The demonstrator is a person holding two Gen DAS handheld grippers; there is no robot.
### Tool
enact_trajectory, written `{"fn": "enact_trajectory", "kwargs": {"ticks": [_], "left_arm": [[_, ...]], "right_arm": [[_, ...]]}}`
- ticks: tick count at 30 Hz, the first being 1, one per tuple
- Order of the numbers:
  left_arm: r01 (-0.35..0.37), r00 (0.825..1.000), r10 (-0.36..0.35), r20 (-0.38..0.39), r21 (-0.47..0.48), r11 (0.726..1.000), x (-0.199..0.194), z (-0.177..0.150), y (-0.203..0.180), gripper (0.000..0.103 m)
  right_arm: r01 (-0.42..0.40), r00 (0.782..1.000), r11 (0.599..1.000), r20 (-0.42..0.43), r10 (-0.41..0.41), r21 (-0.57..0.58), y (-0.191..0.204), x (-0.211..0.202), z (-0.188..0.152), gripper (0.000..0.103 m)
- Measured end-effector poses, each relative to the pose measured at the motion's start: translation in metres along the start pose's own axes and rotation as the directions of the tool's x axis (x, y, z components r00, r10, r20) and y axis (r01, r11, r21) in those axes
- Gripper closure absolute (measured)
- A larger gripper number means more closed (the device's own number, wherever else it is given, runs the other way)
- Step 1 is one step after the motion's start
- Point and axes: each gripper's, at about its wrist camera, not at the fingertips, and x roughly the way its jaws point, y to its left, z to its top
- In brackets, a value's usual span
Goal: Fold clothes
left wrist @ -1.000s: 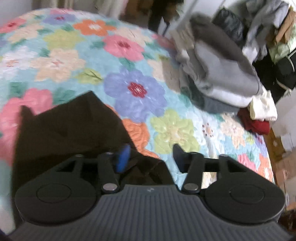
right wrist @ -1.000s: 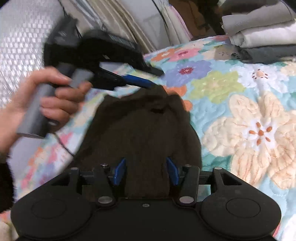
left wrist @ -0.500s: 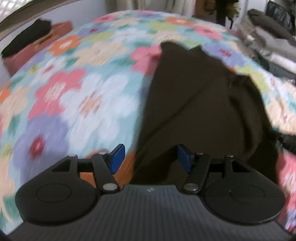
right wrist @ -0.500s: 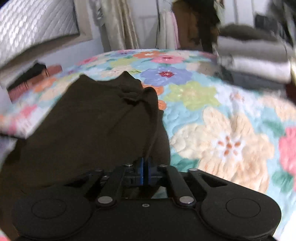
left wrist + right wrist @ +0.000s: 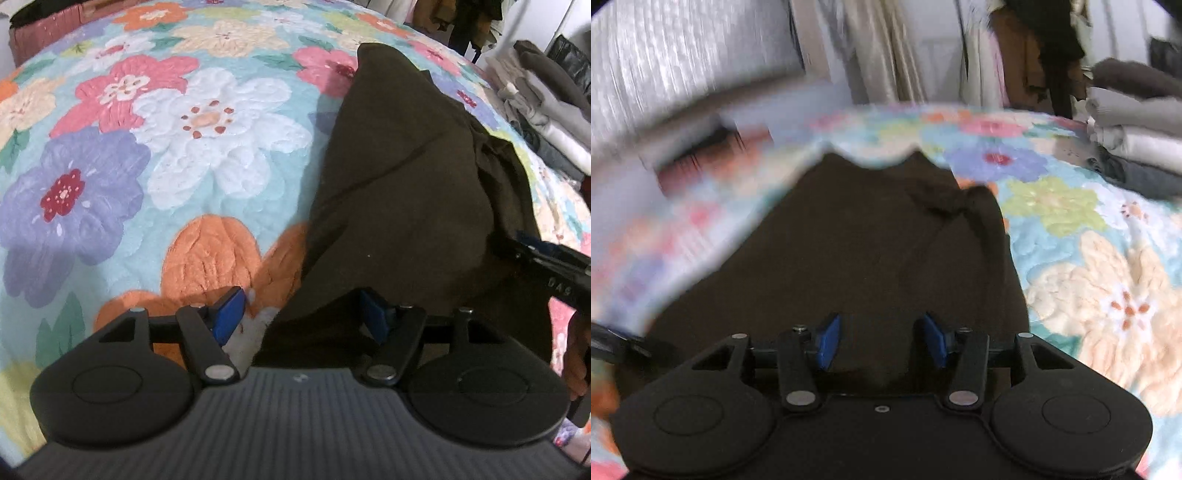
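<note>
Dark brown garment point(image 5: 406, 192) lying rumpled on quilted floral bedspread point(image 5: 184, 147), soft matte knit, bunched fold near top right (blurred in right view). Left gripper point(image 5: 301, 314) spread wide over its near edge; right gripper point(image 5: 882, 338) spread wide above it. Folded clothes stack point(image 5: 546, 122) well apart.

Floral quilt point(image 5: 207, 122) covered the bed; folded clothes stack point(image 5: 1134, 144) sat at its far edge, curtains point(image 5: 886, 55) behind.

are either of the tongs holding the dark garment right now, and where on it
Neither. Both tongs, left and right, are open over the near edge of the dark garment, which lies on the floral quilt.
</note>
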Motion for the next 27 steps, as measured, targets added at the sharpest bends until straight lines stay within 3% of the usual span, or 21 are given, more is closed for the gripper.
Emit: {"fn": "enact_trajectory", "kwargs": {"ticks": [1,2,6,8,11,15,17,18,20,21,22,24,25,26,27], "left_arm": [[0.005,1.0,-0.005,0.0,-0.004,1.0,-0.001,0.001,0.002,0.035],[0.0,1.0,0.0,-0.004,-0.009,1.0,-0.002,0.001,0.005,0.035],[0.021,0.999,-0.022,-0.032,-0.046,0.999,-0.004,0.002,0.017,0.035],[0.061,0.997,-0.063,-0.048,-0.059,0.996,-0.003,0.002,0.024,0.035],[0.11,0.992,-0.114,-0.05,-0.081,0.991,-0.005,0.0,0.034,0.035],[0.183,0.98,-0.191,-0.059,-0.116,0.976,-0.01,-0.005,0.044,0.035],[0.201,0.976,-0.21,-0.061,-0.128,0.971,-0.01,-0.004,0.045,0.035],[0.205,0.975,-0.215,-0.063,-0.13,0.97,-0.009,-0.004,0.044,0.035],[0.217,0.972,-0.225,-0.065,-0.116,0.969,-0.01,-0.004,0.038,0.035],[0.224,0.971,-0.231,-0.066,-0.105,0.969,-0.01,-0.004,0.036,0.035],[0.23,0.969,-0.237,-0.069,-0.093,0.969,-0.01,-0.004,0.032,0.035],[0.238,0.967,-0.243,-0.076,-0.069,0.969,-0.009,-0.005,0.025,0.034],[0.233,0.968,-0.237,-0.081,-0.058,0.971,-0.009,-0.005,0.023,0.034],[0.222,0.97,-0.226,-0.086,-0.048,0.974,-0.007,-0.005,0.021,0.034],[0.216,0.972,-0.219,-0.087,-0.043,0.976,-0.007,-0.006,0.02,0.034]], "right_arm": [[-0.014,1.0,1.0,0.008,0.014,0.002,0.001,-0.006,-0.001,0.09],[-0.015,1.0,1.0,-0.001,0.015,0.025,0.001,-0.012,0.0,0.099],[-0.01,1.0,0.986,0.011,0.008,0.167,-0.01,-0.048,-0.008,0.099],[-0.003,0.999,0.994,-0.043,0.008,0.11,-0.009,-0.047,-0.013,0.099],[0.066,0.997,0.998,-0.032,-0.066,-0.009,-0.006,-0.04,-0.018,0.097],[0.179,0.983,0.979,-0.054,-0.175,0.097,-0.013,-0.047,-0.018,0.093],[0.255,0.965,0.957,-0.095,-0.244,0.14,-0.013,-0.061,-0.023,0.079],[0.248,0.967,0.955,-0.099,-0.235,0.161,-0.015,-0.068,-0.025,0.077],[0.137,0.988,0.962,-0.099,-0.116,0.238,-0.017,-0.088,-0.036,0.074],[0.08,0.993,0.959,-0.104,-0.054,0.272,-0.018,-0.094,-0.043,0.067],[0.02,0.994,0.95,-0.109,0.015,0.312,-0.017,-0.098,-0.053,0.064],[-0.029,0.989,0.943,-0.126,0.075,0.332,-0.009,-0.098,-0.064,0.063],[-0.012,0.989,0.96,-0.138,0.053,0.281,-0.001,-0.096,-0.065,0.065],[0.01,0.988,0.975,-0.15,0.024,0.222,0.007,-0.093,-0.066,0.086],[0.03,0.99,0.985,-0.141,-0.006,0.17,0.013,-0.093,-0.064,0.09]]}}
